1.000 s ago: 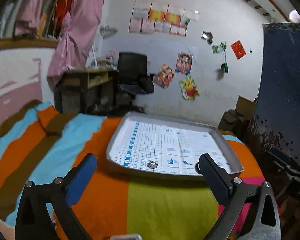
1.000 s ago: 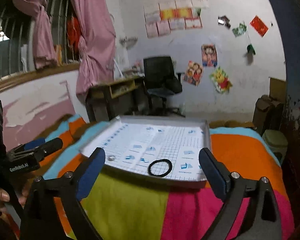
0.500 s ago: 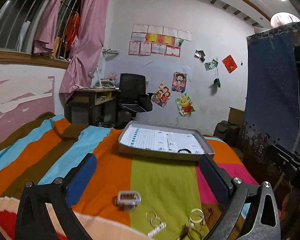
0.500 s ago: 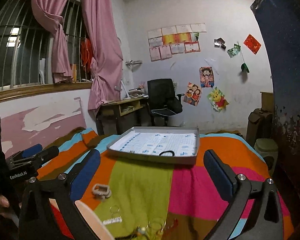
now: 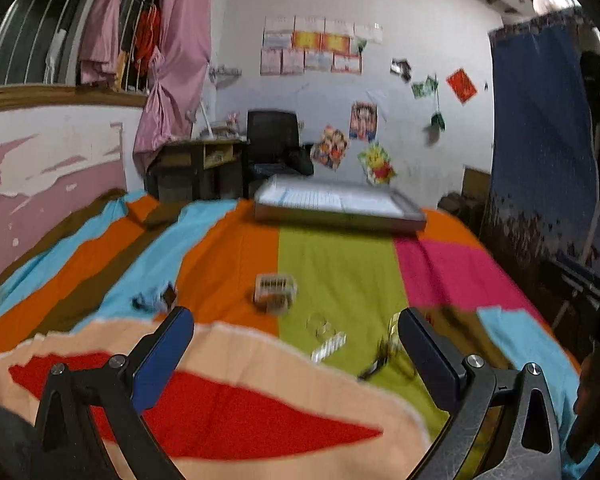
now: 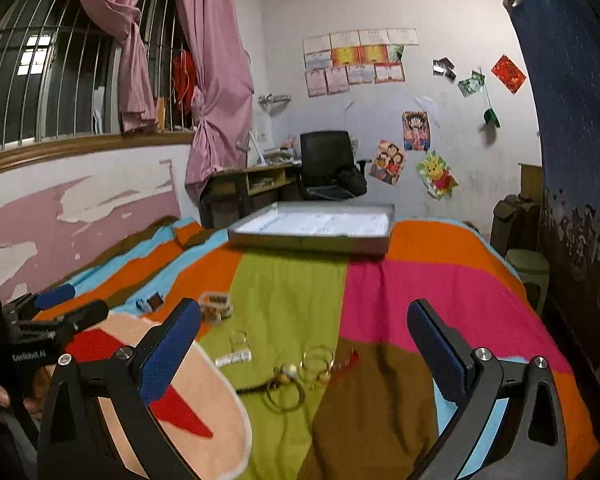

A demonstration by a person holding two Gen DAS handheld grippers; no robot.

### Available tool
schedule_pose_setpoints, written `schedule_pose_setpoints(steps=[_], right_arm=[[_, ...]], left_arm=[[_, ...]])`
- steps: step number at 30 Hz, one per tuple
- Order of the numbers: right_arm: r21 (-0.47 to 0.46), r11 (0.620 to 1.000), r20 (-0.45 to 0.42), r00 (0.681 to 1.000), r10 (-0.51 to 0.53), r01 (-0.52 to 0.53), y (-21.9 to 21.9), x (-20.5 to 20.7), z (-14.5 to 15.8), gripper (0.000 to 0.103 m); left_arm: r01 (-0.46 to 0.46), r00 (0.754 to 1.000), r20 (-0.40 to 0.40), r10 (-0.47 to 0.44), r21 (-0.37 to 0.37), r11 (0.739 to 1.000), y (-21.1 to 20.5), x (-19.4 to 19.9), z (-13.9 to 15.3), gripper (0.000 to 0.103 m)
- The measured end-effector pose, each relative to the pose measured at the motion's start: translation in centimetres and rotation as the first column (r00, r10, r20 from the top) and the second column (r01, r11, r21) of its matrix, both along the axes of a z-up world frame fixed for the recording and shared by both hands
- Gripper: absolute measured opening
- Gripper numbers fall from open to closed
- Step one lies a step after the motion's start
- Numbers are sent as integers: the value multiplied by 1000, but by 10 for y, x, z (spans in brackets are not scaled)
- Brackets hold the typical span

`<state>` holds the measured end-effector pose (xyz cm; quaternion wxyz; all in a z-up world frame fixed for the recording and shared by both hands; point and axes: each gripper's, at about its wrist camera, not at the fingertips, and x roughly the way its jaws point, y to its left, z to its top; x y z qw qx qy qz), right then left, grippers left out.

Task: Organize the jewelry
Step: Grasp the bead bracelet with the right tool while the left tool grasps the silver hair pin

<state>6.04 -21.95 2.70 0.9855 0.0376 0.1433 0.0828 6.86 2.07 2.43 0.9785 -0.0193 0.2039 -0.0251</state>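
With both claws hanging over the near end of the bedspread (image 6: 372,288), I judge the step in hand to be choosing and picking the next loose piece for the tray (image 6: 312,236), which sits well apart at the far end of the bed. My left gripper (image 5: 296,336) stands wide open and holds nothing; my right gripper (image 6: 304,328) is equally spread and empty.

What I want lies between them on the green stripe: a cluster of gold rings (image 6: 296,376) beside a red piece (image 6: 346,360), a small clear ring (image 6: 239,339), a white bar clip (image 6: 233,357), and a pale hair claw (image 6: 216,307) on the orange stripe. A dark clip (image 6: 151,304) lies off to the left on the blue stripe.

From the right I would take one ring at the edge of the cluster, not the middle, since the pieces overlap and could lift together. I would come down steeply, pads straddling the band, and press lightly into the soft cloth before closing, because thin metal may slip. The left view is blurred, so I would let it settle before committing.
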Motion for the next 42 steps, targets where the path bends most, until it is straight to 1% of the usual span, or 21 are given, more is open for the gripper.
schedule_pose_setpoints(steps=[4,9,13,17,22,26,29,31,33,35,37,38,39,41,42], right_arm=[[-10,1000,-25,1000,-2,2,1,-5,-17,102],[-5,1000,-56,998,-14,13,1,-4,-34,102],[4,1000,-63,998,-21,21,4,2,-40,102],[12,1000,-72,997,-12,12,7,13,-42,102],[5,1000,-79,997,-15,15,9,29,-45,102],[15,999,-88,996,-27,28,8,48,-47,102],[18,999,-104,994,-30,32,9,62,-50,101],[12,1000,-128,992,-15,17,11,72,-55,101],[-9,1000,-176,984,6,-8,14,83,-63,101],[-24,999,-228,973,35,-41,17,93,-72,101],[-29,997,-269,962,58,-68,19,99,-82,101],[-27,996,-302,950,74,-86,21,104,-89,101],[-19,995,-326,941,87,-99,22,107,-95,101],[1,993,-363,925,113,-121,24,113,-107,101],[8,992,-379,918,121,-128,26,116,-112,100]], left_arm=[[-10,999,-44,9,-17,1000,3,-2,-14,103],[-12,998,-55,11,-9,1000,2,3,-17,103],[-4,997,-79,3,-17,1000,3,10,-22,103],[8,991,-130,-10,-20,1000,5,29,-28,103],[18,986,-167,-21,-21,1000,6,54,-36,103],[21,985,-172,-27,-34,999,6,78,-41,103],[38,984,-171,-42,-31,999,3,93,-45,103],[58,982,-178,-60,-17,998,1,103,-50,103],[89,976,-201,-86,5,996,-1,114,-59,103],[126,964,-238,-119,14,992,-2,122,-70,103],[159,944,-293,-151,3,987,-3,131,-83,103],[168,934,-319,-163,-12,986,-3,135,-89,102],[177,927,-330,-176,-25,984,-3,138,-92,101],[218,914,-337,-225,-59,974,-5,143,-95,93],[233,909,-340,-242,-67,970,-6,145,-96,90]])
